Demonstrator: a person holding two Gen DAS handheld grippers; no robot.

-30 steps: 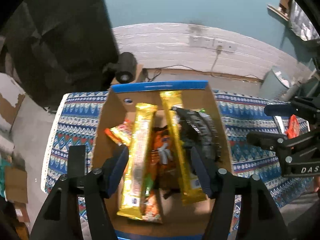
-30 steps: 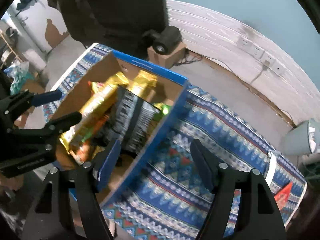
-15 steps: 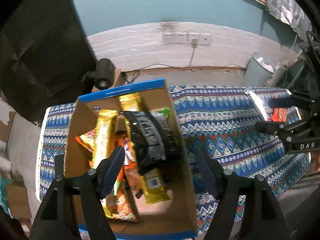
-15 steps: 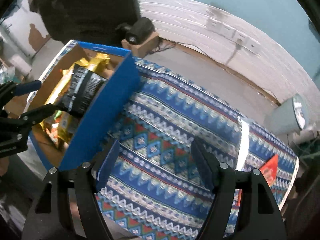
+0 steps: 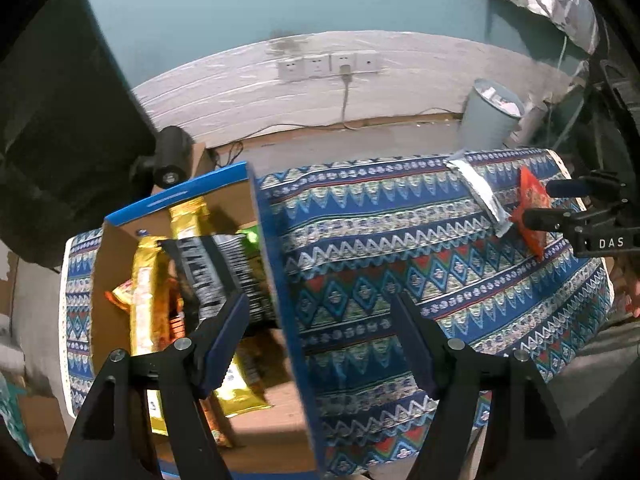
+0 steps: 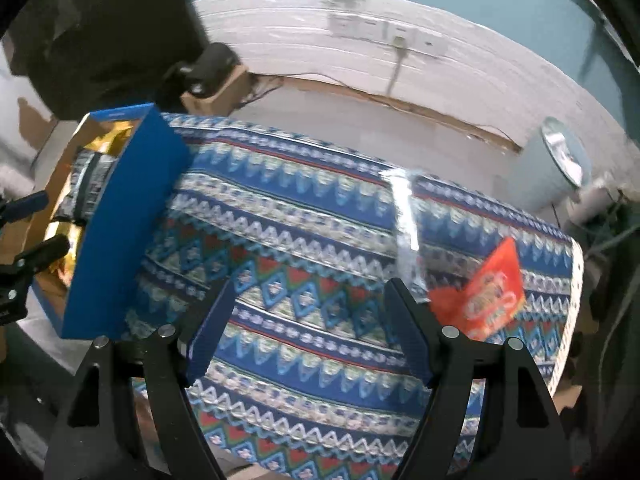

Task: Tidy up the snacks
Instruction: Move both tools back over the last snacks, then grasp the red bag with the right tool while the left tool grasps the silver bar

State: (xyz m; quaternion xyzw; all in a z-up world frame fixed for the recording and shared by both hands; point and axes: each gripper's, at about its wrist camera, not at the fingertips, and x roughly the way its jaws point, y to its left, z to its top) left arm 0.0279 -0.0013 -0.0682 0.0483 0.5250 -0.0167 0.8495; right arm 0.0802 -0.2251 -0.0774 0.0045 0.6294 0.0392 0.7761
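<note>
A cardboard box with blue outer walls [image 5: 276,272] stands at the left end of the patterned cloth [image 5: 400,248]. It holds gold bars [image 5: 144,292], a black packet [image 5: 216,268] and orange packets. My left gripper [image 5: 320,332] hangs open above the box's right wall and holds nothing. On the cloth's right end lie a silver wrapper [image 6: 406,224] and a red packet [image 6: 488,292]. My right gripper [image 6: 308,320] is over the bare cloth just left of them, jaws opening with nothing between them. In the left wrist view it shows as the right gripper [image 5: 556,202] beside the red packet [image 5: 530,210].
A grey bin [image 5: 490,120] stands on the floor behind the table's right end. A black lens-like device on a small carton [image 5: 172,160] sits behind the box. Wall sockets [image 5: 328,66] with a cable are at the back. A dark bulk fills the left.
Both grippers have moved right, away from the box. The right one has gone from the box's edge to the cloth near the silver and red packets. The left jaws have spread wider.
</note>
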